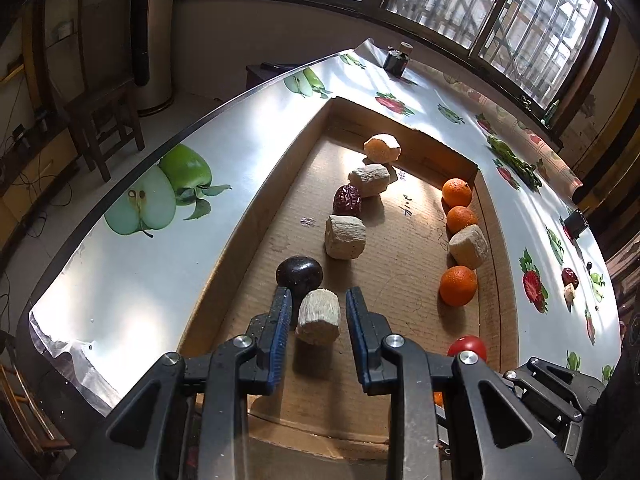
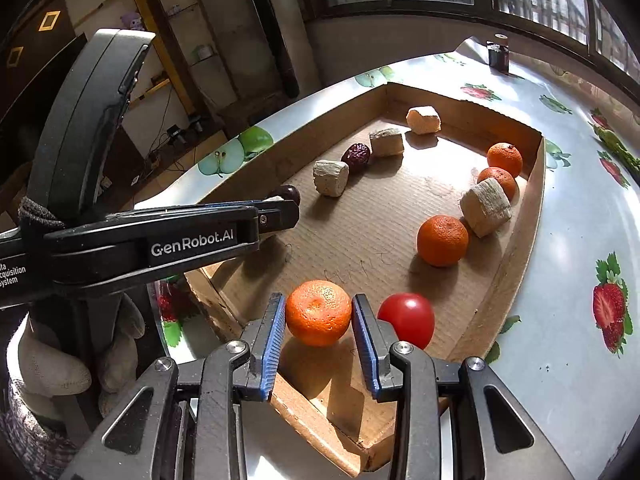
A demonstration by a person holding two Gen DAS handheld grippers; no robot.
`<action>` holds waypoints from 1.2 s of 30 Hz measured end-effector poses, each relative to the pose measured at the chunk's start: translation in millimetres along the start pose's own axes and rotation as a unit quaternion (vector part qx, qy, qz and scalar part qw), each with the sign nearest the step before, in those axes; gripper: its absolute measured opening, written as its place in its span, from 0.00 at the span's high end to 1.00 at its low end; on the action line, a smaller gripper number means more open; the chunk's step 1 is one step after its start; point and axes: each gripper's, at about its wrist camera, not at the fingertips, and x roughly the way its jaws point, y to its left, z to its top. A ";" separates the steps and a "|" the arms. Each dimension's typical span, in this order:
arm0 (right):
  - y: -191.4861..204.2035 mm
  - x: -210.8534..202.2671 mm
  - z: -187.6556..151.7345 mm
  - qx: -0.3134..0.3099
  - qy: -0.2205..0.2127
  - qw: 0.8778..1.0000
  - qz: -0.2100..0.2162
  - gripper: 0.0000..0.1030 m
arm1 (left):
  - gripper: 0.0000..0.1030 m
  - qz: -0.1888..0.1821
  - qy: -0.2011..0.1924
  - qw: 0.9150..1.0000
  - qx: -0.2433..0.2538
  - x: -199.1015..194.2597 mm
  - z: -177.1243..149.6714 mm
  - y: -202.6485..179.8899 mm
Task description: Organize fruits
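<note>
**Op A:** Left wrist view: my left claw [image 1: 319, 310] stands open, its blue pads either side of a pale fibrous chunk [image 1: 319, 317] with a clear gap on both sides. It grips nothing. The chunk rests on the floor of the cardboard tray [image 1: 400, 256], and a dark plum [image 1: 299, 272] sits just beyond the left finger.

**Op B:** And the right?

**Op A:** My right claw [image 2: 319, 312] brackets a mandarin [image 2: 318, 313]; the pads look to be touching its sides, and a shadow lies on the cardboard below it. A red tomato [image 2: 408, 319] sits just beside the right finger.

**Op B:** Farther out?

**Op A:** Along the tray's left side runs a row: another pale chunk [image 1: 344, 237], a wrinkled red date [image 1: 348, 200], a third chunk [image 1: 370, 179], then a yellowish piece [image 1: 382, 148] by the far wall. Down the right side lie three more mandarins [image 1: 458, 285] with one chunk [image 1: 469, 246] between them. The tray sits on a bench [image 1: 248, 152] covered in a fruit-print cloth.
</note>
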 end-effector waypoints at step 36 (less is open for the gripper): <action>-51.0 -103.9 -47.2 0.136 -0.112 0.984 -0.032 0.40 | 0.19 0.128 -0.151 0.971 0.137 -90.6 -22.5 -94.5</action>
